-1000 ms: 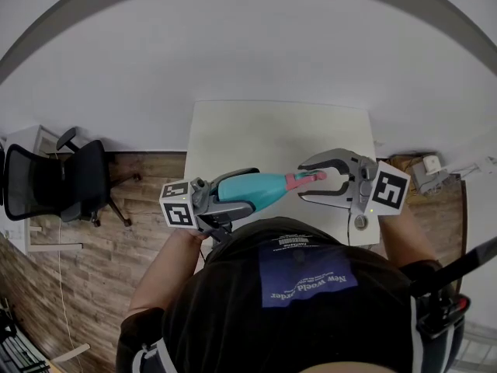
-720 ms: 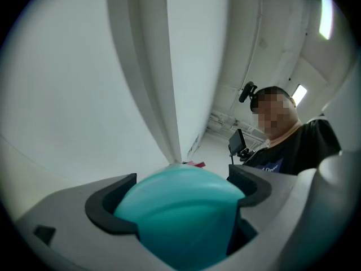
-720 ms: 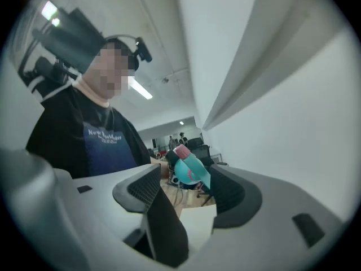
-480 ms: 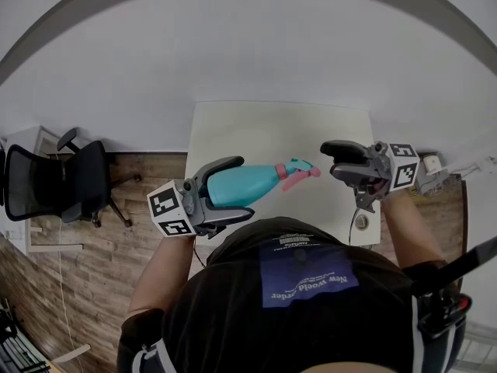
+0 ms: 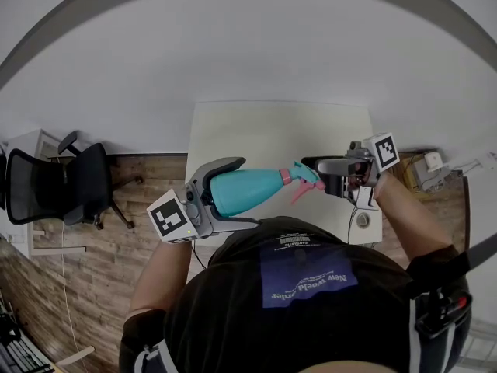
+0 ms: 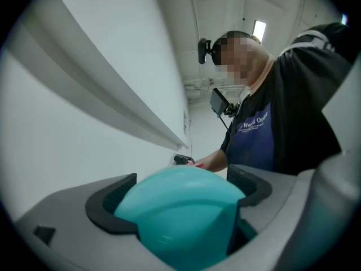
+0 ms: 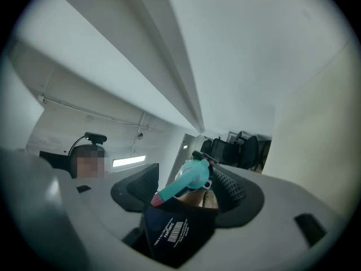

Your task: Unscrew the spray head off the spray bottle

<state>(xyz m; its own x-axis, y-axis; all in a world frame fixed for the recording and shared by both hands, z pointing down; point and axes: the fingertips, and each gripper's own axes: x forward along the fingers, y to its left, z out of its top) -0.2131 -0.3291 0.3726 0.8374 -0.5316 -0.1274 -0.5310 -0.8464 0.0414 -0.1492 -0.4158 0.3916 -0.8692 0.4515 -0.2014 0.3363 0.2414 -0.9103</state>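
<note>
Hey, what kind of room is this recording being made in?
Most likely an office or lab workspace: a plain white table, a black mesh office chair on wood-plank flooring, and bare white walls.

One spray bottle [image 5: 248, 189], two tools [image 5: 241, 193] [image 5: 314, 176], one table [image 5: 272, 130], one person [image 5: 303, 301]

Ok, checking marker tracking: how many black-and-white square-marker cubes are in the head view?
2. One cube sits lower left, behind the teal plastic spray bottle's base; the other sits at right, just past its pink-triggered spray head. No others show.
</note>
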